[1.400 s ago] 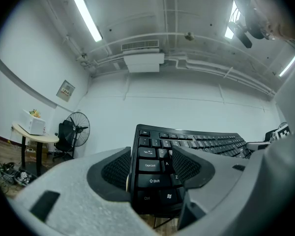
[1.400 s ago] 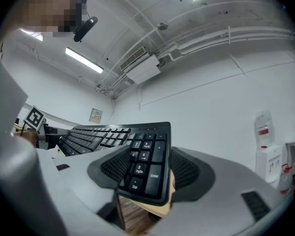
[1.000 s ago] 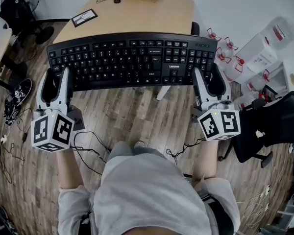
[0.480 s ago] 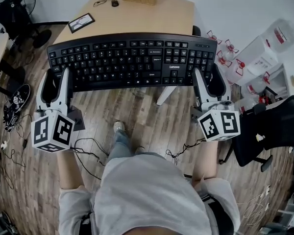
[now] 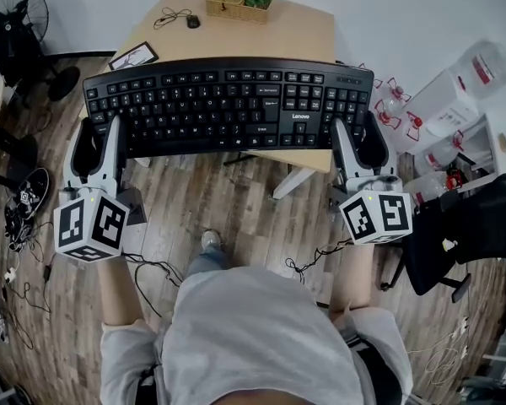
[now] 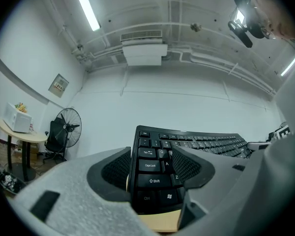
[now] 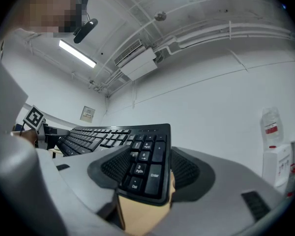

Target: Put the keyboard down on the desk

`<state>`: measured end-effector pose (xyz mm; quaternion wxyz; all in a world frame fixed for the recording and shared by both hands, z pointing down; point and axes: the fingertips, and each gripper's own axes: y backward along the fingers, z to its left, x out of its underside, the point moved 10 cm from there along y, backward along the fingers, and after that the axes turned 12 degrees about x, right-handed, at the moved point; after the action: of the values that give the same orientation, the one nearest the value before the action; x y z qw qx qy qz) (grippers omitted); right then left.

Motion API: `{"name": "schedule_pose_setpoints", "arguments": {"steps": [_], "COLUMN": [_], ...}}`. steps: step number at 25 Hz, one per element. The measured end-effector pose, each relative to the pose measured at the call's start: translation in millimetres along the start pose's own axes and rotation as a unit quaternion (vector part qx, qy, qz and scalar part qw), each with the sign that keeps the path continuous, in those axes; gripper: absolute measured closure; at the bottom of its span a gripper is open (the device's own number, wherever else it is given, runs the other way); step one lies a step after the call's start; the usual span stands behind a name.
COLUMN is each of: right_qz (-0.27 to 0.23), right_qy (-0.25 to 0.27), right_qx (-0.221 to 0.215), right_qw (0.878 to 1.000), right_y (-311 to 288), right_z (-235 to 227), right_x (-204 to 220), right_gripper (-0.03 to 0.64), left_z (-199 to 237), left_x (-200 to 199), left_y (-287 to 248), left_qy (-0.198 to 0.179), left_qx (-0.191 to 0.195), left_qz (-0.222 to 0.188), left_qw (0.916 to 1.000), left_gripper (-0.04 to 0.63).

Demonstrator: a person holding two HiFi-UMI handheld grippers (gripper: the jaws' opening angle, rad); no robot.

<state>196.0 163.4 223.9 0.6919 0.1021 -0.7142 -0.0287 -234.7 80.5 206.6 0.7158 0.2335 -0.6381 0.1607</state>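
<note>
Wooden desk (image 5: pixel 308 32): ahead of both my claws, its near edge running under the load between them

Keyboard (image 5: pixel 228 104), black, Lenovo-branded: spans from my left claw (image 5: pixel 101 132) to my right claw (image 5: pixel 356 133), keys up and level over the desk's near edge; I cannot tell whether its underside touches the desk top

Office chair (image 5: pixel 472 234), black: on the floor to the outside of my right claw

Pedestal fan (image 5: pixel 21 7): on the floor, well ahead of my left claw and to its outside

Left claw: jaws clamped on the keyboard's left end, Shift and Ctrl keys between the ribbed pads (image 6: pixel 113 168)

Right claw: jaws clamped on the keyboard's right end, number-pad keys between the pads (image 7: pixel 113 167)

Wicker planter (image 5: pixel 236 5) with a green plant: at the desk's far edge, well ahead of both claws

Framed card (image 5: pixel 133 56): flat on the desk, just beyond the keyboard, ahead of my left claw

Mouse (image 5: pixel 192 21), dark, with a coiled cable: beside the planter, on my left claw's side
</note>
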Motion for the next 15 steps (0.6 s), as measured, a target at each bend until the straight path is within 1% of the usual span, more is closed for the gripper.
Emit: {"name": "schedule_pose_setpoints", "arguments": {"steps": [9, 15], "right_qz": [-0.008, -0.01], "right_qy": [0.006, 0.007], "right_qx": [0.02, 0.029], "right_qw": [1.0, 0.999], "right_y": [-71, -108], "right_z": [32, 58], "right_x": [11, 19], "right_gripper": [0.37, 0.37], "left_z": [67, 110], "left_x": [-1, -1], "left_y": [-68, -98], "left_qy": [0.001, 0.0], "left_qx": [0.024, 0.033], "left_qz": [-0.001, 0.0], "left_qw": [0.9997, 0.9994], "left_gripper": [0.334, 0.334]}}
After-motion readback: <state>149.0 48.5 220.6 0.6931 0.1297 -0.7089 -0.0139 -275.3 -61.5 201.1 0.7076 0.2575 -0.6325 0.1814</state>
